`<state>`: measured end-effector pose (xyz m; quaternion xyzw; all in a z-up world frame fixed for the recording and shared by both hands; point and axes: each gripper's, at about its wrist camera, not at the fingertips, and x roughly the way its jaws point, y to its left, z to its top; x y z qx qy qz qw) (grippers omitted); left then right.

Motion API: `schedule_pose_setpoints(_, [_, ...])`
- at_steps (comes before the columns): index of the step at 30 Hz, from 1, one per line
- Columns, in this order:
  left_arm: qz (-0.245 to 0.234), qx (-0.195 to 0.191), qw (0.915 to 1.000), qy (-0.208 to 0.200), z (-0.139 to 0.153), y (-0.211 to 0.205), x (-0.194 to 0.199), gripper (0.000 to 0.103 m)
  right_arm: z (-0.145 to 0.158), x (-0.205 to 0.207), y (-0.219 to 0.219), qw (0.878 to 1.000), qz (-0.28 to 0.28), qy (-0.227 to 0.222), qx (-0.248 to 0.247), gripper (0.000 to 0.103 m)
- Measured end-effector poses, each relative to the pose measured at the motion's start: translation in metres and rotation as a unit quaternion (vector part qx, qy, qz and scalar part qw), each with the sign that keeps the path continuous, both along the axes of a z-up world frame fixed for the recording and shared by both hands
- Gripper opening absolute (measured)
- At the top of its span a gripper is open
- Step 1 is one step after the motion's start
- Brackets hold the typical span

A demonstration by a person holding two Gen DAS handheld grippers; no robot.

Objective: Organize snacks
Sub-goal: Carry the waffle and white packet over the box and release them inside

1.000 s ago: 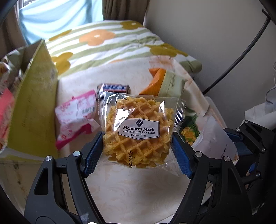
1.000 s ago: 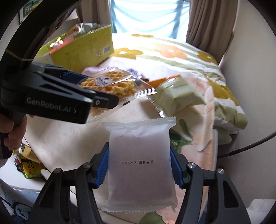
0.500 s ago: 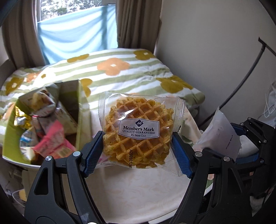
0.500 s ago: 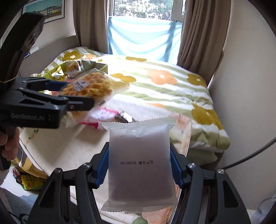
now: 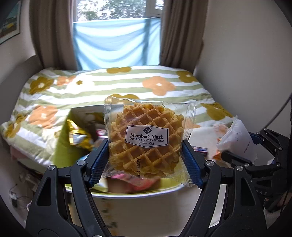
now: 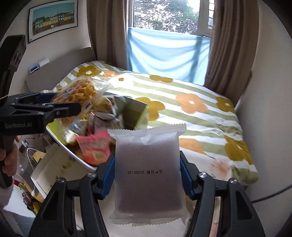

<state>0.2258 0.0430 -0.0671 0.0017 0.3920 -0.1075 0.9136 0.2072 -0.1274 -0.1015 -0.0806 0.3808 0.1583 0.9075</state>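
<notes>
Waffle packet [image 5: 146,140] clamped between left jaws, frosted white packet [image 6: 147,171] between right jaws.

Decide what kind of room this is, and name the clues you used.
Most likely a bedroom at home: a bed under a flowered quilt, a curtained window behind it, and a framed picture on the wall.

Below you sits the round white desk [image 5: 138,196], its rim curving across the left view. On it stands the yellow-green snack box [image 5: 61,147], open and stuffed with wrappers, a pink packet [image 6: 94,147] lying right by it. A small dark blue bar [image 5: 200,149] lies off to your right. Behind the desk, the bed [image 6: 191,113] carries its flowered, green-striped quilt.
</notes>
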Motion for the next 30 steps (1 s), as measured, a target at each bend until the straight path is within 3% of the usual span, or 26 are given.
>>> schedule_pose_setpoints(7, [0.028,0.019,0.9989,0.031,-0.024,0.084,0.037,0.074,-0.008,0.040,0.075,1.000,0.018,0.013,0.017,0.058])
schedule_pose_setpoints(11, [0.027,0.016,0.9975,0.063,-0.051,0.110,0.052,0.074,-0.019,0.057,0.102,0.999,0.009,0.041,0.027,0.058])
schedule_pose_setpoints(15, [0.008,0.022,0.9960,0.086,-0.074,0.112,0.064,0.076,-0.026,0.066,0.115,0.998,-0.002,0.059,0.026,0.058])
schedule_pose_setpoints(17, [-0.015,0.018,0.9943,0.104,-0.083,0.107,0.068,0.085,-0.029,0.071,0.118,0.997,-0.006,0.067,0.022,0.058])
schedule_pose_setpoints(19, [-0.024,0.024,0.9943,0.101,-0.086,0.104,0.066,0.103,-0.032,0.075,0.117,0.997,-0.007,0.074,0.020,0.058])
schedule_pose_setpoints(24, [-0.015,0.071,0.9926,0.098,-0.093,0.098,0.057,0.103,-0.039,0.087,0.115,0.995,-0.010,0.094,0.028,0.058])
schedule_pose_setpoints(30, [-0.005,0.064,0.9924,0.105,-0.094,0.105,0.051,0.103,-0.046,0.092,0.118,0.993,-0.006,0.110,0.032,0.058])
